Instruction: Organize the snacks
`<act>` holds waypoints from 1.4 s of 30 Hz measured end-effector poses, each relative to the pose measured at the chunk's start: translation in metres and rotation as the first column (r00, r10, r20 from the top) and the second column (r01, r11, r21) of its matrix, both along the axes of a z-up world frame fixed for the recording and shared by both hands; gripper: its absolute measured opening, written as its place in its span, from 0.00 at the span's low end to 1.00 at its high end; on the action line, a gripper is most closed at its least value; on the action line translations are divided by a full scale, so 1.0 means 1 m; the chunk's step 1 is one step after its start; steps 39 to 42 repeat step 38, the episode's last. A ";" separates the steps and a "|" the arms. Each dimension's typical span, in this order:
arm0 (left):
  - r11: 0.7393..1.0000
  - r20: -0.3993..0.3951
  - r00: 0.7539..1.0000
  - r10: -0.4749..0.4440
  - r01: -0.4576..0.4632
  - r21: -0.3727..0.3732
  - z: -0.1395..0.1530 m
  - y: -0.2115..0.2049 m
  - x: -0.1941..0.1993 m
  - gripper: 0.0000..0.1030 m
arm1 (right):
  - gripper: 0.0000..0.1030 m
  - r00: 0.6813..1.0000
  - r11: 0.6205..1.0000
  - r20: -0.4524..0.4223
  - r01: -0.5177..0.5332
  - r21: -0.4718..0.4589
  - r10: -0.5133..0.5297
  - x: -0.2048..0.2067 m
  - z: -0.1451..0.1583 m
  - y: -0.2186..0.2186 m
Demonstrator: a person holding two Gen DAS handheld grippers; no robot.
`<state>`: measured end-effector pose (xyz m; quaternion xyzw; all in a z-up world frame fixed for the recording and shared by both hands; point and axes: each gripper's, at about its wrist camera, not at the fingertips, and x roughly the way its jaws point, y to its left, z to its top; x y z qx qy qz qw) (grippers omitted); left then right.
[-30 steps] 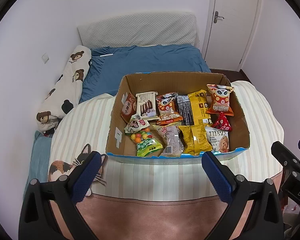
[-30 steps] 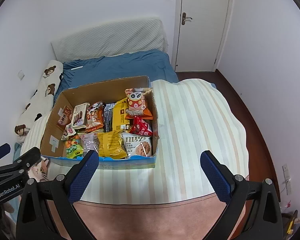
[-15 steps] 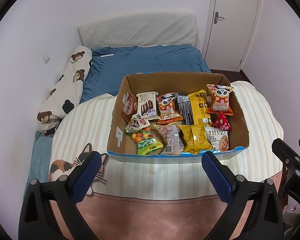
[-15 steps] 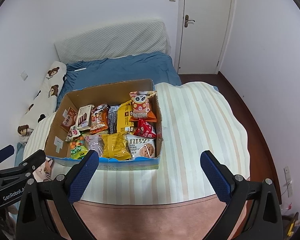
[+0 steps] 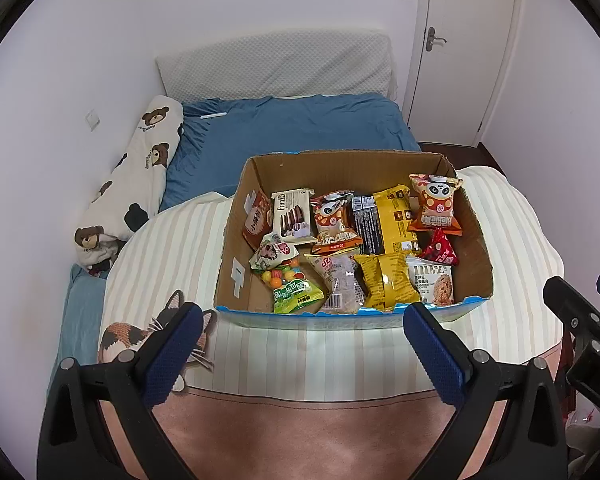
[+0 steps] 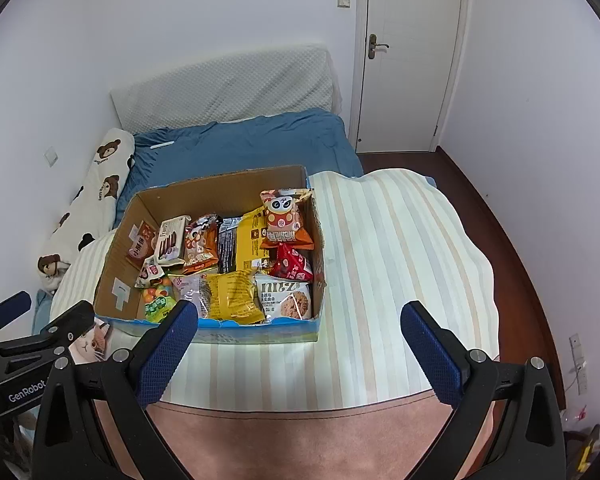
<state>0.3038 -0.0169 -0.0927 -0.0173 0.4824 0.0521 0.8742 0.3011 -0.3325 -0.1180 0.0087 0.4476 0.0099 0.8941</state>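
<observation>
Both grippers, left gripper (image 5: 298, 342) and right gripper (image 6: 299, 340), hung wide apart and empty near the bed's front edge. The snacks (image 5: 352, 248) lay packed in the cardboard box (image 5: 236, 248), probably for sorting.

snacks (image 5: 352, 248) in box (image 5: 236, 248) | box on blanket (image 5: 340, 356) | pillow (image 5: 132, 176) left

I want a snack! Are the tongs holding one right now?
No, both the left tongs and right tongs are wide open and empty, and the snacks sit in the cardboard box.
</observation>
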 end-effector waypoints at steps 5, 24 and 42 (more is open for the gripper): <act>1.000 0.000 1.000 0.001 -0.001 0.000 0.001 0.001 0.000 1.00 | 1.00 1.000 1.000 0.002 -0.002 0.004 0.002 -0.001 0.001 0.000; 1.000 0.011 1.000 -0.003 0.003 0.010 0.006 -0.001 -0.003 1.00 | 1.00 1.000 0.999 -0.015 -0.024 0.047 0.025 -0.004 -0.001 0.006; 1.000 0.018 1.000 -0.005 0.004 0.019 0.007 0.002 -0.007 1.00 | 1.00 1.000 0.998 -0.013 -0.027 0.053 0.028 -0.005 -0.001 0.008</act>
